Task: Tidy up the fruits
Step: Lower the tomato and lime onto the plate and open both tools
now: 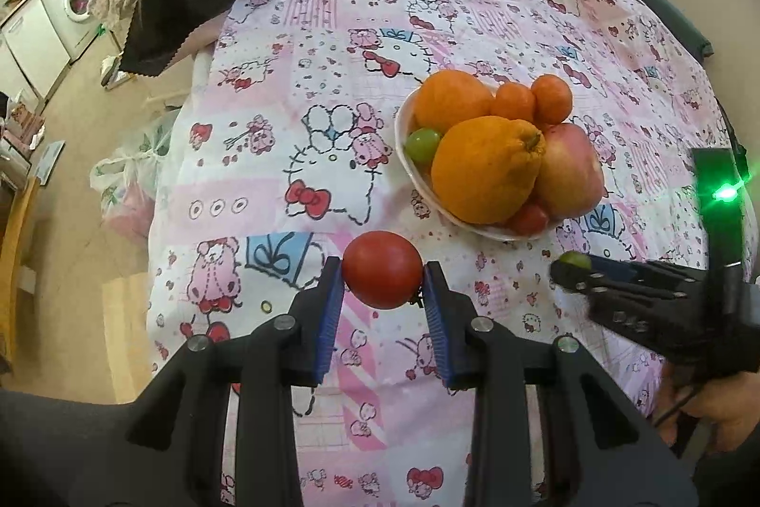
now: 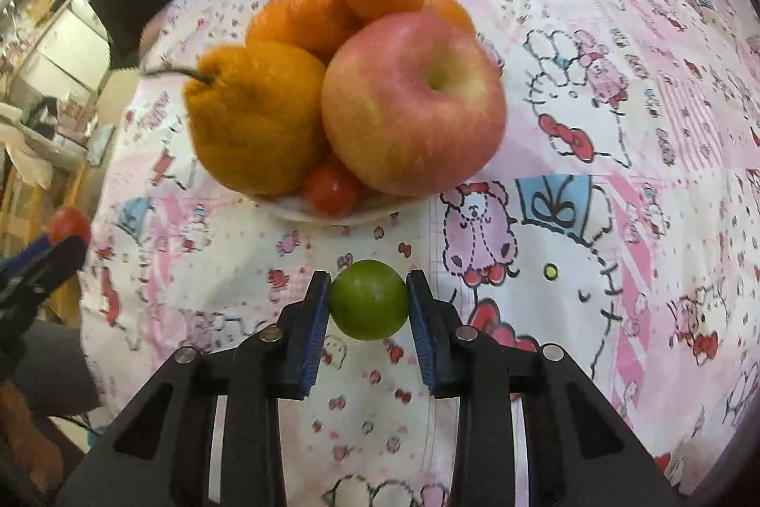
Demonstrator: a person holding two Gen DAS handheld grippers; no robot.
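The white bowl (image 1: 409, 169) stands on the patterned bedsheet (image 1: 332, 46) toward its right side, heaped with two large oranges (image 1: 484, 169), two small mandarins (image 1: 551, 98), a pink-red apple (image 2: 413, 103), a green fruit (image 1: 422, 143) and a cherry tomato (image 2: 331, 188). Just in front of the bowl, the left gripper (image 1: 382, 276) pinches a red tomato (image 1: 381, 275) between its blue pads, clear of the sheet. Near the sheet's right edge, the right gripper (image 2: 368, 300) is clamped on a small green fruit (image 2: 369, 299).
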